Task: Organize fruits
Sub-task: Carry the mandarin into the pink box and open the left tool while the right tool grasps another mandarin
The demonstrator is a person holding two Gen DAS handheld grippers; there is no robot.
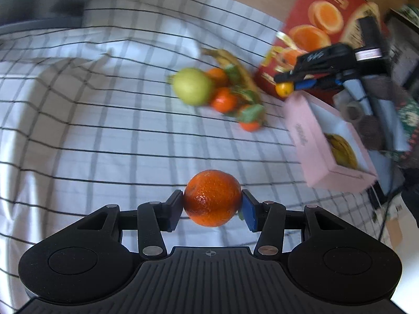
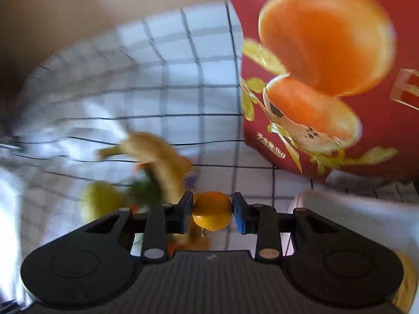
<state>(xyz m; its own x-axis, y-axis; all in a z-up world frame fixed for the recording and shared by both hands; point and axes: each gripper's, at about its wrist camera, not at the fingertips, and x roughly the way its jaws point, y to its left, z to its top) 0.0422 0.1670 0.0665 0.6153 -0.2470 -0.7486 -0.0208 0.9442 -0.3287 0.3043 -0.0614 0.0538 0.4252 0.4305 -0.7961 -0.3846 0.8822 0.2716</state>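
Left wrist view: a deep orange tangerine (image 1: 212, 198) with glossy pitted skin sits clamped between the pads of the left gripper (image 1: 212, 206), jaws narrowed to its width, above the checked sheet (image 1: 78, 120). Beyond it lies a fruit pile (image 1: 220, 91), with a pink box (image 1: 327, 141) to that pile's right, bananas apparently inside.

Right wrist view: the right gripper (image 2: 212, 213) pinches a smaller yellow-orange citrus (image 2: 212, 210), jaws narrow, just right of the blurred pile, near a red carton (image 2: 340, 78).

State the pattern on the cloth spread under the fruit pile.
White cloth with a dark grid check, clearest in the left wrist view.
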